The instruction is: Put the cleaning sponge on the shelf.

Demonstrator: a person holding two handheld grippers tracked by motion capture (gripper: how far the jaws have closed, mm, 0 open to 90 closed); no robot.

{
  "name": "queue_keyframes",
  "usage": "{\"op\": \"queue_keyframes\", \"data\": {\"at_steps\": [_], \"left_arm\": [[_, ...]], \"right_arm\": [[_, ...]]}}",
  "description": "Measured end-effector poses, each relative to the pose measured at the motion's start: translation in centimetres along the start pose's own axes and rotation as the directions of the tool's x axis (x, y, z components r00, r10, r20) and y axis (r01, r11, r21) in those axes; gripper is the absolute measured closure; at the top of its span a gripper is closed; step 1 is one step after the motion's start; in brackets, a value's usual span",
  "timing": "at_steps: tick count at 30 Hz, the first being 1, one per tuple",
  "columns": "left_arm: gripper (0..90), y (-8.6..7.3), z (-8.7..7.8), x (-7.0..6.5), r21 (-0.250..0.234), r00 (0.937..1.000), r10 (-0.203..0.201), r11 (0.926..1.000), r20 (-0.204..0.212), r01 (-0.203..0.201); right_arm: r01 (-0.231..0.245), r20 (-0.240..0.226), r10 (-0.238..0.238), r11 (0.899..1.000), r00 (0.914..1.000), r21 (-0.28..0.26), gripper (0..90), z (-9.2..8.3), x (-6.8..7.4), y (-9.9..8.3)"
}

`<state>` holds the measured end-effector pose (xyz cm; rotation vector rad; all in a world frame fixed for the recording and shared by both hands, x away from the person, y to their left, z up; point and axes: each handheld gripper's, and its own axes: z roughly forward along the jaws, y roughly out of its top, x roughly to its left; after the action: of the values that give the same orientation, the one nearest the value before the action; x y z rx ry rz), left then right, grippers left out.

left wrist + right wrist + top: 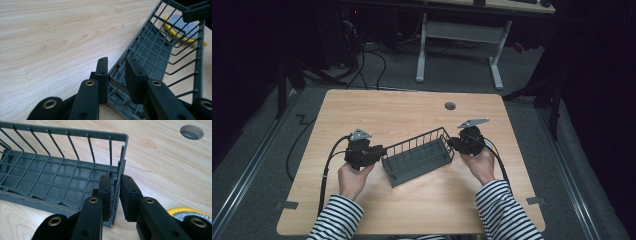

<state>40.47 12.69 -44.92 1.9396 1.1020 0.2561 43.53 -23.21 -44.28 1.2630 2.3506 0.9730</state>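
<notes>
High view: lying on the table (pixel 412 107), near its middle, a grey wire basket (pixel 418 155), long axis running diagonally, left end nearer the person, right end farther away and looking slightly raised. Gripping the left short end, the left hand-held gripper (pixel 379 151); gripping the right short end, the right hand-held gripper (pixel 453 143). Sitting beyond the basket, a round cable hole (pixel 450 106).

Left gripper view: clamping narrow on the basket's end rim, the left hand-held gripper (pixel 117 75), one jaw outside the wall, one inside. Stretching away toward the upper right, the basket (pixel 155 53). Showing through the far wires, a yellow-rimmed grey pad (pixel 181 27).

Right gripper view: pinching the upright end wires of the basket (pixel 57 180), the right hand-held gripper (pixel 115 192), jaws narrow. Running off to the left, the basket's length.
</notes>
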Motion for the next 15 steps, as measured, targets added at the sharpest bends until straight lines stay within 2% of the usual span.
{"op": "queue_keyframes", "data": {"at_steps": [3,5,6,8,9,10,12,15], "left_arm": [[71.1,-0.1,0.0,0.1,-0.014,1.0,0.002,0.9999,0.003,-0.002],[63.6,-0.2,0.0,0.2,-0.022,1.0,0.001,0.9998,0.007,-0.001],[59.1,-0.3,0.0,0.3,-0.029,0.9999,-0.003,0.9996,0.012,0.004],[52.5,-0.4,-0.2,0.4,-0.05,1.0,-0.008,0.9987,-0.001,0.007],[49.7,-0.4,-0.2,0.4,-0.05,1.0,-0.008,0.9987,-0.001,0.007],[47.3,-0.5,-0.6,0.5,-0.074,0.9999,-0.016,0.9971,0.004,0.016],[43.2,-0.5,-0.9,0.7,-0.09,0.9998,-0.022,0.9957,0.002,0.022],[39.6,-0.6,-1.2,0.9,-0.098,0.9996,-0.029,0.9948,-0.006,0.029]], "right_arm": [[0.0,0.012,0.0,1.0,0.9999,0.001,74.6,0.0,0.0,0.0],[-0.001,0.016,0.001,1.0,0.9999,0.001,72.1,0.0,0.0,0.0],[-0.007,0.021,0.008,1.0,0.9998,-0.008,63.2,-0.2,0.0,0.0],[-0.021,0.011,0.021,1.0,0.9997,-0.023,57.3,-0.5,-0.1,0.0],[-0.021,0.011,0.021,1.0,0.9997,-0.023,57.3,-0.5,-0.1,0.0],[-0.037,0.01,0.038,0.998,0.9992,-0.049,53.5,-1.0,-0.2,-0.1],[-0.045,0.011,0.045,0.997,0.9989,-0.07,50.8,-1.6,-0.3,-0.1],[-0.052,0.013,0.053,0.995,0.9985,-0.084,49.5,-2.2,-0.4,-0.2]]}}
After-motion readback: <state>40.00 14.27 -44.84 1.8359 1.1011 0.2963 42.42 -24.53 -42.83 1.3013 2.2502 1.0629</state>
